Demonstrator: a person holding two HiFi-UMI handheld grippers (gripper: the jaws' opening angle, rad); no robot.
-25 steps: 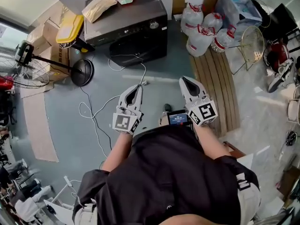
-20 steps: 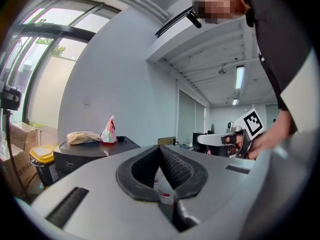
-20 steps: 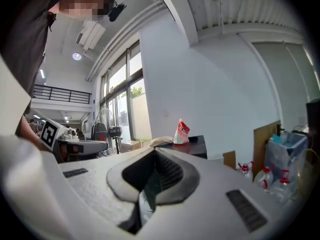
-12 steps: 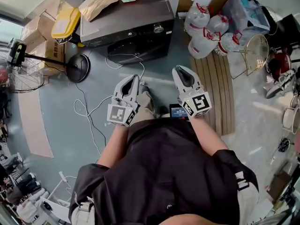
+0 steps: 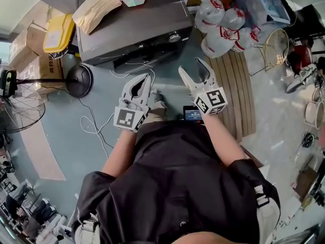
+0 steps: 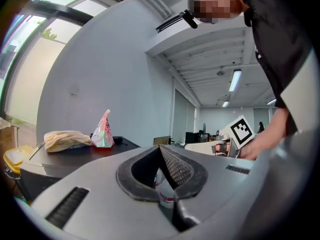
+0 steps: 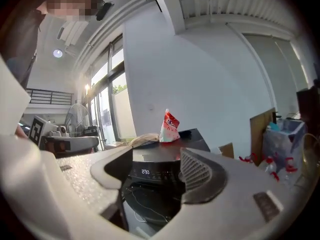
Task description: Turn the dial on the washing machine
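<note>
The dial (image 5: 174,36) sits on the front panel of the washing machine (image 5: 132,29), which is nearer than a second ago as the person steps in. The right gripper (image 5: 190,65), well short of the dial, is opening its jaws from closed with nothing between them (likely readying to take the dial). The left gripper (image 5: 146,80) hangs beside it, jaws nearly together and empty.
</note>
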